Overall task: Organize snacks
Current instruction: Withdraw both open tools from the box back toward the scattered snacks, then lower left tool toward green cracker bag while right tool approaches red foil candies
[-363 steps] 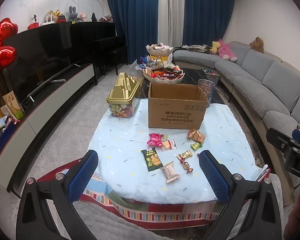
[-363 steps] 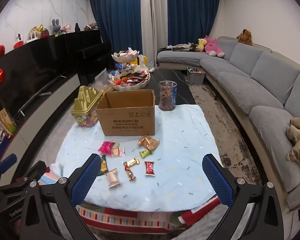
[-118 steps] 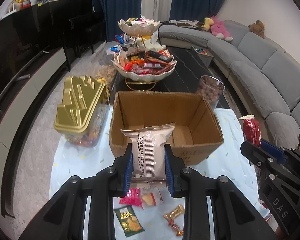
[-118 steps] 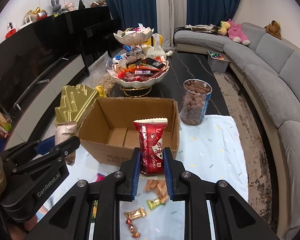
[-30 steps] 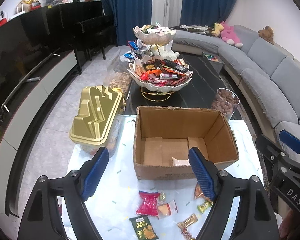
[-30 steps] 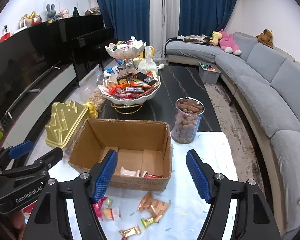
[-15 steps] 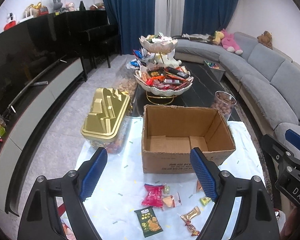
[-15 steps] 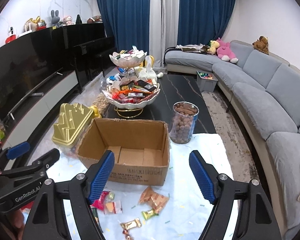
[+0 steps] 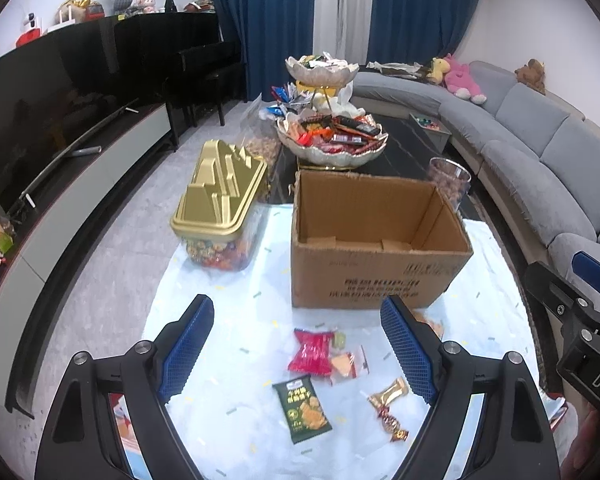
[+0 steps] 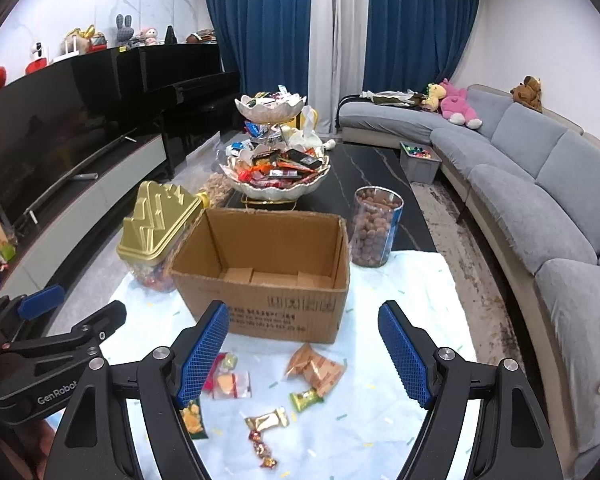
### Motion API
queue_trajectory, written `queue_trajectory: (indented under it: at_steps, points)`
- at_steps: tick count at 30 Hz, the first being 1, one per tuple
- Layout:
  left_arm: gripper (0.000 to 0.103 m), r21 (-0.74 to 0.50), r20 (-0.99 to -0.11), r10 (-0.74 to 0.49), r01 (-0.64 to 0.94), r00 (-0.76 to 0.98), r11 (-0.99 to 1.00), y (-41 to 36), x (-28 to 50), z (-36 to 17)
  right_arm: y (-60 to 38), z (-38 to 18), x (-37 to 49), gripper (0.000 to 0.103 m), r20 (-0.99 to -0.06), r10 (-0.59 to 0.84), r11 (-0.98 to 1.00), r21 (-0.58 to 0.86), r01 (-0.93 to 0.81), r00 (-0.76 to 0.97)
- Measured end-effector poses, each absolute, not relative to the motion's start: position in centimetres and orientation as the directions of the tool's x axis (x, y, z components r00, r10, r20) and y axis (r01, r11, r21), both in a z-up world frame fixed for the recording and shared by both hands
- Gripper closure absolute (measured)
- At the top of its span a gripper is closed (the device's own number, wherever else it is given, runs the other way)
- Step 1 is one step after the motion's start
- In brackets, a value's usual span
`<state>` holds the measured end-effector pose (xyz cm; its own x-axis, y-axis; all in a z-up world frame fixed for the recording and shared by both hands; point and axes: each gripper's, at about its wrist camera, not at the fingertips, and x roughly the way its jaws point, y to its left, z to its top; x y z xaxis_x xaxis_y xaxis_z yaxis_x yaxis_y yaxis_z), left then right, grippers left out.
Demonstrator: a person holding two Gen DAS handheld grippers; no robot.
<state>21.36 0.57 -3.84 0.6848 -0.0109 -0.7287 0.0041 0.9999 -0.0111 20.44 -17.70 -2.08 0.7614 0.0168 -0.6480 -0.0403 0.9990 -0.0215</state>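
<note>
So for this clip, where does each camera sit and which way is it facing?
Left wrist: on the left claw, angled down over the table at the cardboard box and loose snacks; its own blue pads show, open and empty, with the right claw at the right edge.
Right wrist: on the right claw, same downward slant; its open, empty pads show, with the left claw at the left edge.
Shared: box, gold-lidded tub, green snack packet.

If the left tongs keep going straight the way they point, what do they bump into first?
Probably the loose snacks on the blue cloth. The open left tongs tilt down toward the pink packet, with the green packet nearer them. The cardboard box stands farther on. Depth is hard to judge here.
</note>
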Motion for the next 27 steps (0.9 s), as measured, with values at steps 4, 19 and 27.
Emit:
queue_trajectory:
  at_steps: [4,19,27]
  points:
    - [0.014,-0.012,-0.741,-0.003,-0.009,0.672,1.000,0.7,20.2,-5.2,-17.4,-3.3,19.3,0.025,-0.650,0.029,0.998,-0.021,-0.056,0.759]
    - [0.013,0.000,-0.765,0.020,-0.030,0.643,1.000,0.4,17.6,-10.6,-16.4,-8.0,15.9,0.025,-0.647,0.059,0.993,-0.038,-0.110,0.761]
    - [0.013,0.010,-0.767,0.026,-0.028,0.641,1.000,0.1,16.8,-13.3,-16.0,-10.6,15.3,0.025,-0.658,0.060,0.989,-0.062,-0.133,0.751]
